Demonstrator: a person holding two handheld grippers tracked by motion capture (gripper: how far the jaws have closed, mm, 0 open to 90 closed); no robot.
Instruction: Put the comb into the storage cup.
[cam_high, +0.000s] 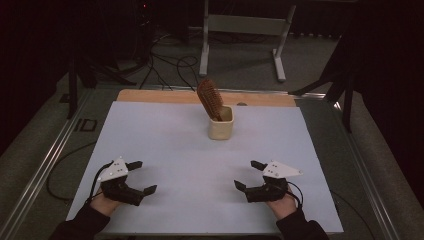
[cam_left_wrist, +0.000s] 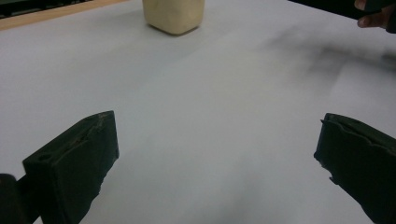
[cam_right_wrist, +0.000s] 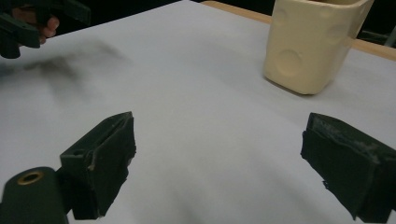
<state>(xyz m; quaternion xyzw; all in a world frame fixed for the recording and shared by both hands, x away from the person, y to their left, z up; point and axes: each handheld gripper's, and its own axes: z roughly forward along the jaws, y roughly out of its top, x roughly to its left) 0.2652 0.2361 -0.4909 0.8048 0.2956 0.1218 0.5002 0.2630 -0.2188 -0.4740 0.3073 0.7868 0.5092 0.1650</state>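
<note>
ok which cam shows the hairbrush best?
High view: the hairbrush stands tilted in the cream cup, bristles visible. Both gripper views catch the cup's body, cropped at the top where the brush would be.

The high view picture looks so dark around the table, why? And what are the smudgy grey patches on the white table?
In the high view, light falls on the white table while the room behind stays dim. In the left gripper view, the smudge is a soft shadow near the other hand; the right gripper view shows another shadow.
</note>
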